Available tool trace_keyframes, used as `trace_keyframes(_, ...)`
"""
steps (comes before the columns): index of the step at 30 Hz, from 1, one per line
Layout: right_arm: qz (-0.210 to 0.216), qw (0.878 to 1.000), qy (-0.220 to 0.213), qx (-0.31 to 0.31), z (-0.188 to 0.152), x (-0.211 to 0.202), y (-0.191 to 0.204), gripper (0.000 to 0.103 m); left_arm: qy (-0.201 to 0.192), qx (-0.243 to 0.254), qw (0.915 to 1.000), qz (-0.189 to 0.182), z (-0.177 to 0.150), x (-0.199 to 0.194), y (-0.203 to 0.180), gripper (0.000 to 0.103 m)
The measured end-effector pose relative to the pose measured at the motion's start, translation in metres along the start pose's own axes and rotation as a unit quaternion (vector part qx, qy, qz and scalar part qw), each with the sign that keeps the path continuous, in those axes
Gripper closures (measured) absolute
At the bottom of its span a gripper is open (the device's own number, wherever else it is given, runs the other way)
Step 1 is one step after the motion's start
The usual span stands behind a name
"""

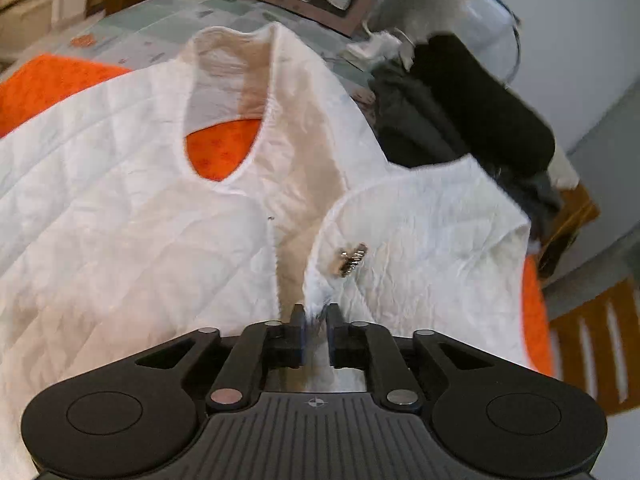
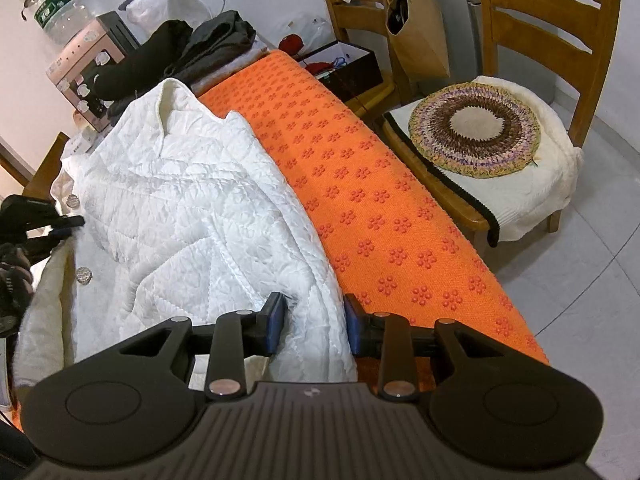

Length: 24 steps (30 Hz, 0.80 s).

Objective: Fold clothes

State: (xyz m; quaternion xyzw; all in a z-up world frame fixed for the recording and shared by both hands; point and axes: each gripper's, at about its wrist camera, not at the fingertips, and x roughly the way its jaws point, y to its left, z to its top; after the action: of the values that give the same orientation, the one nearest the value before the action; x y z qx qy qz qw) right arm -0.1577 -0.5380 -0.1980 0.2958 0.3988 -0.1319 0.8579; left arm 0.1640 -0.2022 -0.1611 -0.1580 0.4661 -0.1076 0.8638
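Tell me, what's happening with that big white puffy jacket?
Someone is folding it with two handheld grippers. The white quilted jacket lies on an orange mat. The left gripper pinches the front edge near a shiny button. The right gripper has a thick bunch of jacket between its fingers.

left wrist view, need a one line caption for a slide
Left gripper pinching the front edge of a white quilted jacket spread on an orange mat.
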Motion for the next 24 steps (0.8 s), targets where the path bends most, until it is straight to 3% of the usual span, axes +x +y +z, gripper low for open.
trace_keyframes(3,-0.010,1.000,0.000,-0.013,0.000,-0.003,0.003,0.062,-0.017,0.033,0.9993,-0.006,0.006,-0.011,-0.012,0.088)
trace_keyframes(10,-0.019,0.999,-0.021,-0.044,-0.007,-0.031,0.008,0.054,-0.050,0.098,0.9914,-0.071,0.034,-0.059,-0.033,0.057)
trace_keyframes(14,-0.014,0.999,-0.016,-0.039,-0.015,-0.041,0.002,0.054,-0.050,0.136,0.9840,-0.104,0.045,-0.061,-0.061,0.054)
trace_keyframes(16,-0.012,0.999,-0.014,-0.032,-0.020,-0.046,-0.003,0.054,-0.034,0.160,0.9773,-0.134,0.043,-0.054,-0.079,0.049)
trace_keyframes(20,-0.004,1.000,-0.013,-0.017,-0.027,-0.052,-0.011,0.054,0.039,0.193,0.9563,-0.216,0.027,-0.024,-0.107,0.044)
trace_keyframes(24,0.001,1.000,-0.015,-0.012,-0.032,-0.057,-0.012,0.054,0.107,0.252,0.9352,-0.225,-0.002,0.012,-0.137,0.044)
